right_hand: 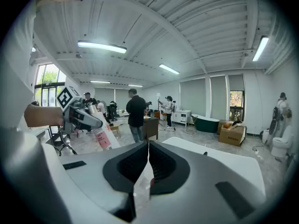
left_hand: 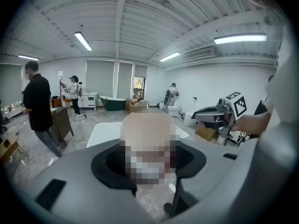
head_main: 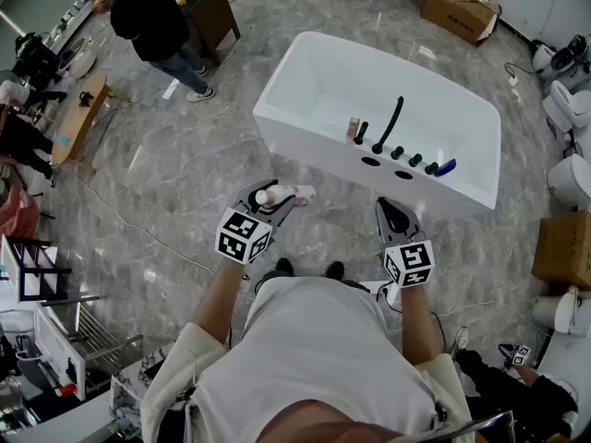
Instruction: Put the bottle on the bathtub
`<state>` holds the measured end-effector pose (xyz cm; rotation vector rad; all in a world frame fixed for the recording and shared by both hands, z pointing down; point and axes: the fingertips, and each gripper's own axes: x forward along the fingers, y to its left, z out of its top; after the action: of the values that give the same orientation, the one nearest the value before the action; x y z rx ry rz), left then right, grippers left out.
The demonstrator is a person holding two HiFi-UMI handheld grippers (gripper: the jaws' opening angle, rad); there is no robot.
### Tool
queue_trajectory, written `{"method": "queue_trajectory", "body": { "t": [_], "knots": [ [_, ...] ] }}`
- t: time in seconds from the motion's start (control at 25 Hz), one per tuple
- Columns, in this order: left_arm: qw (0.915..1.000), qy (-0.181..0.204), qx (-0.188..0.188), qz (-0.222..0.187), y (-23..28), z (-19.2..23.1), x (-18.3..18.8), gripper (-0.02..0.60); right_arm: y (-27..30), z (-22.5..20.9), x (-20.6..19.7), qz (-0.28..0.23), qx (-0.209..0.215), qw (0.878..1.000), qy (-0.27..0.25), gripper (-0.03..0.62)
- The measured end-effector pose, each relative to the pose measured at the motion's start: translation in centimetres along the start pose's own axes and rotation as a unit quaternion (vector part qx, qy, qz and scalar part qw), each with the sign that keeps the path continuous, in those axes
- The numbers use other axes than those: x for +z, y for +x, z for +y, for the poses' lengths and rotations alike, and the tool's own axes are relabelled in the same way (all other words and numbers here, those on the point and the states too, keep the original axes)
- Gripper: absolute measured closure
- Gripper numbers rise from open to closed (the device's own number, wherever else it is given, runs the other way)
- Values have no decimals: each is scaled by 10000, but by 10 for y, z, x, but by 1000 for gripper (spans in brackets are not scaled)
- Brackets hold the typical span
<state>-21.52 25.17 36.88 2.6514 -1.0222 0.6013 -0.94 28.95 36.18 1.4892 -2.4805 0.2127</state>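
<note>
A white bottle [head_main: 282,195] with a pink label lies level in my left gripper [head_main: 265,204], which is shut on it, just short of the near rim of the white bathtub [head_main: 323,81]. The left gripper view shows the bottle's end [left_hand: 148,139] between the jaws under a mosaic patch. The right gripper view has the same bottle [right_hand: 100,136] at the left, in the left gripper [right_hand: 79,115]. My right gripper [head_main: 395,216] is shut and holds nothing, near the tub's front wall. Black tap fittings [head_main: 395,137] and a small bottle [head_main: 353,129] stand on the tub's near ledge.
A person in black [head_main: 152,17] stands by a dark cabinet [head_main: 211,12] at the far left. Cardboard boxes [head_main: 459,7] lie beyond the tub and a box [head_main: 563,249] at the right. Toilets [head_main: 568,178] line the right side. A wooden bench [head_main: 81,118] is at the left.
</note>
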Motion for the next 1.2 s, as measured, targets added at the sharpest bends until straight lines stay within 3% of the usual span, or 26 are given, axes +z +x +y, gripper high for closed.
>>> {"method": "queue_trajectory", "body": {
  "t": [0.48,1.2],
  "knots": [
    [10000,-69,43,-11,8,-7,1,362,-1,-5,-1,-64,115,9999,-57,560],
    [9992,-220,319,46,35,-36,0,362,-11,-53,-16,-75,264,9996,109,560]
  ]
}}
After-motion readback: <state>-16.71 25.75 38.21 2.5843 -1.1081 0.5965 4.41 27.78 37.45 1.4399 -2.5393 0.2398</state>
